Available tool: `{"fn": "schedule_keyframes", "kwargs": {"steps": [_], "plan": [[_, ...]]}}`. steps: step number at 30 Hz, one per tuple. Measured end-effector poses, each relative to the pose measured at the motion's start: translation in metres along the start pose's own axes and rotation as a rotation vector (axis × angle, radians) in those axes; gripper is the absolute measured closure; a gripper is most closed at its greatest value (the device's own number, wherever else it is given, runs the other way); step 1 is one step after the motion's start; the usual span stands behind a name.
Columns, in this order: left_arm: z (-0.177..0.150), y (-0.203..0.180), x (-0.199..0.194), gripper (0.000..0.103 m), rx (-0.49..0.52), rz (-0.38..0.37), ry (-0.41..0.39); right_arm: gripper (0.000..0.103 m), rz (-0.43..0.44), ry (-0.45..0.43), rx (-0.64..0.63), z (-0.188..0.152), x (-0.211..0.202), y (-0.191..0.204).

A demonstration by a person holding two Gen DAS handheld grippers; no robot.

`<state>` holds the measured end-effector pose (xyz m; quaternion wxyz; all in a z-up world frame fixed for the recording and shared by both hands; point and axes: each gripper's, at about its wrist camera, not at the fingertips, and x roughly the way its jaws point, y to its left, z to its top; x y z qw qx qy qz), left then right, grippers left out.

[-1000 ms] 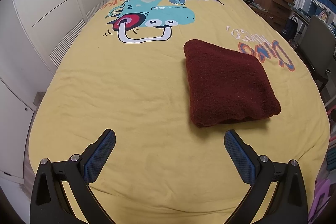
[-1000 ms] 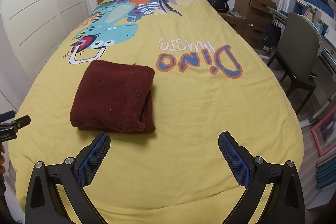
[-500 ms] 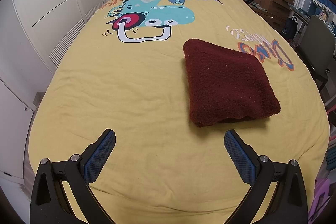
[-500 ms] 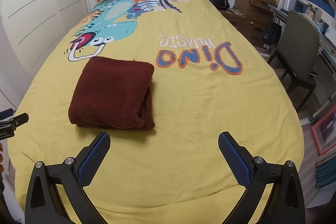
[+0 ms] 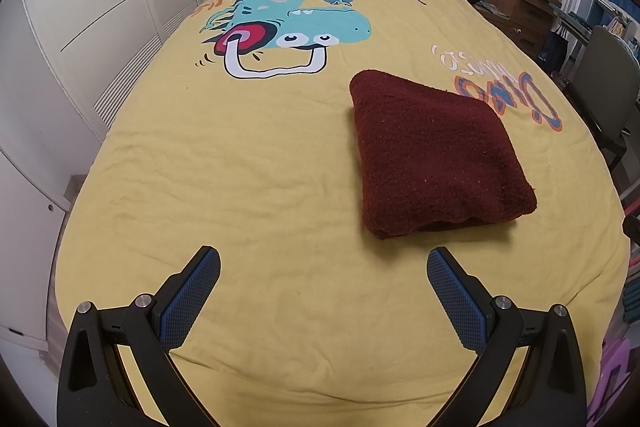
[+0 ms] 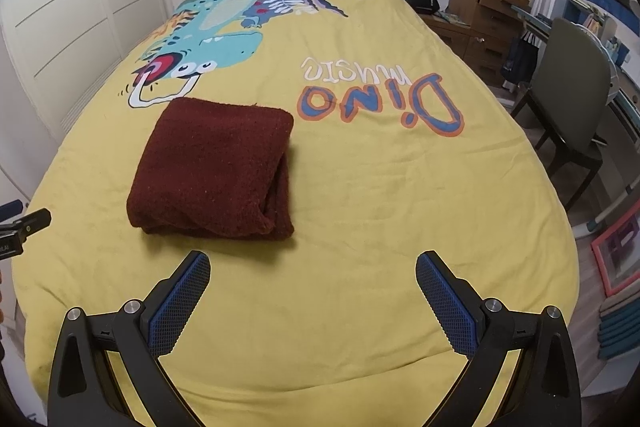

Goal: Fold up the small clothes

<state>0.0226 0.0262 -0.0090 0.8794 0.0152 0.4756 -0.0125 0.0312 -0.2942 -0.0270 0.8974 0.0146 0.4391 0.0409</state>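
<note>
We see a folded maroon garment (image 5: 436,155) lying on the yellow bedspread (image 5: 248,163). Our left gripper (image 5: 323,283) and right gripper (image 6: 313,285) hover short of the garment, jaws spread wide, holding nothing.

Left claw (image 6: 24,227) cut by frame edge; folded garment (image 6: 212,167) inner layers hidden

Folded dark-red fuzzy knit garment (image 6: 212,167) sitting slightly higher and nearer the frame's left in the right wrist view than a second ago, right gripper (image 6: 313,285) drawn a little back
</note>
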Motion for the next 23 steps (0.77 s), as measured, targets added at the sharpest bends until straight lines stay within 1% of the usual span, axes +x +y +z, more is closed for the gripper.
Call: {"fn": "schedule_keyframes", "kwargs": {"steps": [23], "plan": [[-0.0021,0.0011,0.0001,0.001,0.003,-0.017,0.002,0.000,0.005,0.015,-0.010,-0.0016,0.0047,0.0020]]}}
